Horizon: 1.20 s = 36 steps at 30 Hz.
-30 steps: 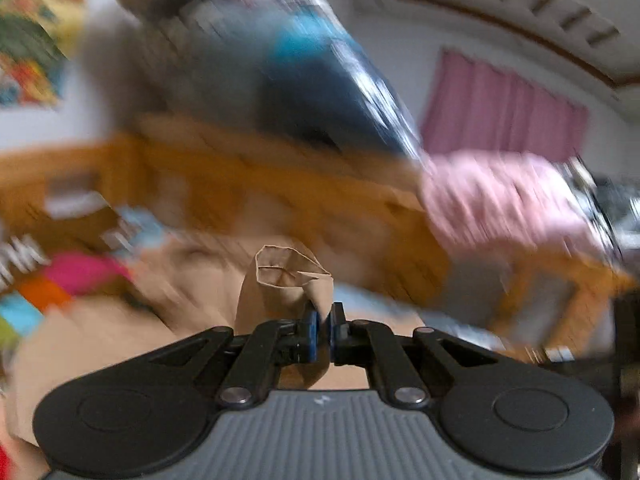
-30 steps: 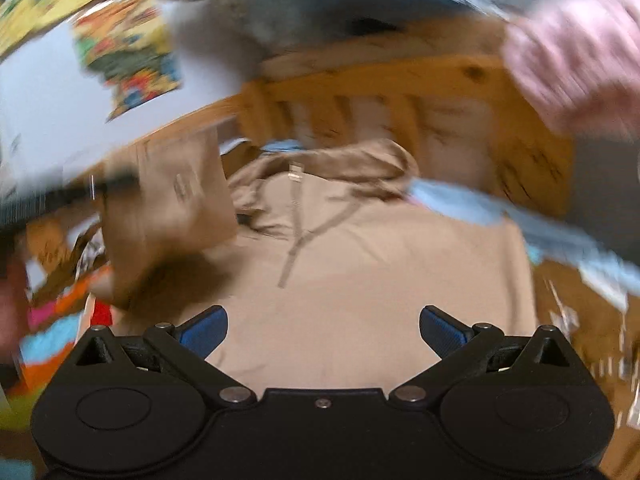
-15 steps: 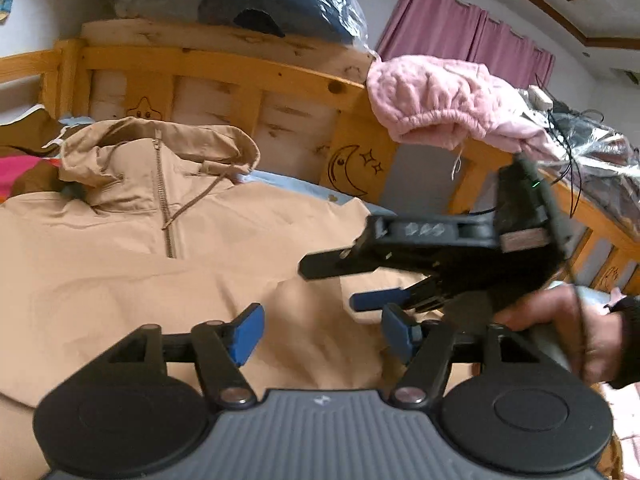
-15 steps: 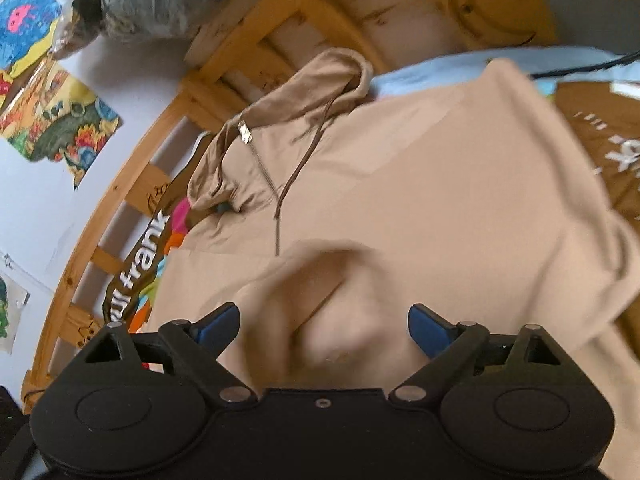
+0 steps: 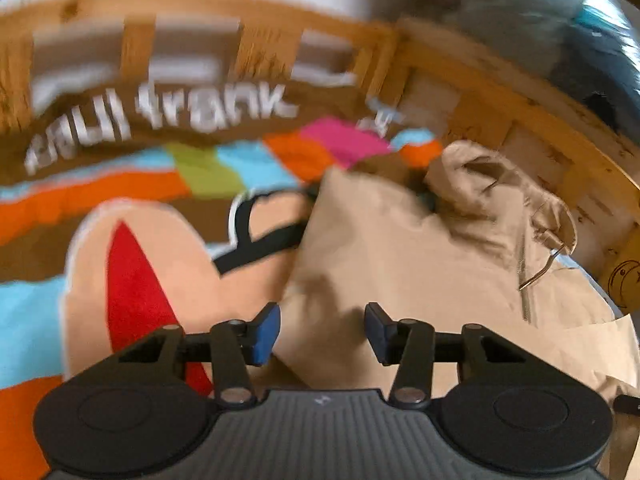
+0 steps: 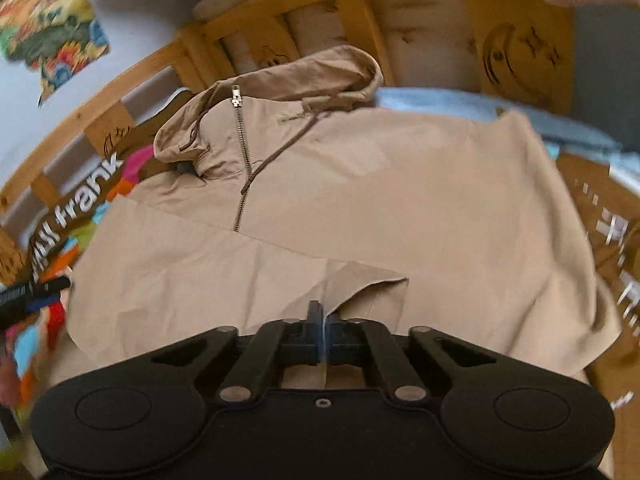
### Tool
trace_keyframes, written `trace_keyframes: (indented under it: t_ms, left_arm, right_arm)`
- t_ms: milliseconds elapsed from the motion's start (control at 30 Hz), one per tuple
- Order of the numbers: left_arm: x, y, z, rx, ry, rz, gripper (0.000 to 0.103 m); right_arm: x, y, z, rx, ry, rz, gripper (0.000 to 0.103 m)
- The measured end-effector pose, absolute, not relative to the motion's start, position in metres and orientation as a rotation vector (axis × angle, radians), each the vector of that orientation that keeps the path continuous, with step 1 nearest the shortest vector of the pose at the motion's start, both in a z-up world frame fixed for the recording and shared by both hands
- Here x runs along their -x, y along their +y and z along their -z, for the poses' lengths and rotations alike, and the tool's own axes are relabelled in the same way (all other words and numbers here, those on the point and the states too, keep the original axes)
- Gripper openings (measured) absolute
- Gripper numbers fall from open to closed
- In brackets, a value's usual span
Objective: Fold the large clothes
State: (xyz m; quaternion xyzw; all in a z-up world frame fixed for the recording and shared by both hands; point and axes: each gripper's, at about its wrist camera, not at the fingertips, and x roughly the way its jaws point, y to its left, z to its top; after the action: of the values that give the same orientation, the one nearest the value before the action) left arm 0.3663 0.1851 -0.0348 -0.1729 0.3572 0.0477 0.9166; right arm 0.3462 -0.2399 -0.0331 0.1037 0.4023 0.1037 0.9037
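Observation:
A tan hooded jacket [image 6: 400, 184] with a front zip lies spread on the bed, hood [image 6: 320, 68] toward the wooden headboard. One sleeve [image 6: 224, 276] is folded across its front. My right gripper [image 6: 322, 320] is shut on the sleeve's cuff edge near the jacket's lower middle. My left gripper [image 5: 322, 330] is open and empty, hovering at the jacket's left edge [image 5: 360, 240]; its tip shows in the right wrist view [image 6: 36, 292] at far left.
A colourful printed blanket [image 5: 140, 200] covers the bed left of the jacket. A wooden bed rail [image 5: 500, 92] and headboard [image 6: 460, 40] run behind. A light blue cloth [image 6: 460, 104] and a brown printed cover [image 6: 612, 220] lie to the right.
My left gripper let go of the sleeve and swung left to the jacket's edge. My right gripper closed on the sleeve cuff, now laid across the jacket's front.

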Motion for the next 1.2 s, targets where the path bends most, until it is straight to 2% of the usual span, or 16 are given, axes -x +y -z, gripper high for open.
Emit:
trace_keyframes:
  t_ms: [33,133,300,367,467,533,600,633,667,733,833,1067,1200]
  left_arm:
    - [-0.372,0.191,0.040,0.366,0.762,-0.097,0.047]
    - [-0.379,0.198,0.049,0.333,0.791,-0.123,0.043]
    - [-0.395,0.179,0.070,0.171,0.858,-0.150,0.044]
    - [-0.394,0.172,0.066,0.140,0.861,-0.164,0.045]
    - [-0.389,0.174,0.053,0.147,0.849,-0.164,0.051]
    - [-0.386,0.177,0.041,0.170,0.804,-0.150,0.064]
    - [-0.389,0.176,0.030,0.186,0.767,-0.141,0.076]
    - [-0.392,0.173,0.026,0.189,0.751,-0.134,0.081]
    - [-0.396,0.169,0.021,0.192,0.736,-0.124,0.083]
    - [-0.406,0.157,0.015,0.196,0.717,-0.093,0.091]
    - [-0.423,0.135,0.013,0.203,0.711,-0.036,0.099]
    - [-0.460,0.097,0.010,0.138,0.698,0.085,0.099]
    - [-0.463,0.095,0.014,0.101,0.690,0.129,0.100]
  right_arm:
    - [-0.346,-0.236,0.028,-0.176,0.809,-0.212,0.000]
    - [-0.342,-0.231,0.016,-0.076,0.733,-0.211,0.000]
    - [-0.353,-0.220,0.050,0.086,0.802,-0.182,0.000]
    - [-0.350,-0.225,0.056,0.065,0.822,-0.174,0.005]
    - [-0.343,-0.242,0.044,-0.022,0.818,-0.208,0.026]
    - [-0.341,-0.250,0.033,-0.048,0.797,-0.233,0.052]
    - [-0.346,-0.254,0.021,-0.033,0.764,-0.244,0.064]
    - [-0.351,-0.254,0.017,-0.012,0.751,-0.247,0.067]
    - [-0.359,-0.253,0.012,0.017,0.739,-0.246,0.069]
    - [-0.380,-0.249,0.002,0.069,0.715,-0.250,0.079]
    - [-0.429,-0.234,-0.009,0.157,0.692,-0.267,0.087]
    - [-0.557,-0.169,-0.020,0.428,0.604,-0.261,0.082]
    - [-0.614,-0.131,-0.019,0.501,0.641,-0.261,0.081]
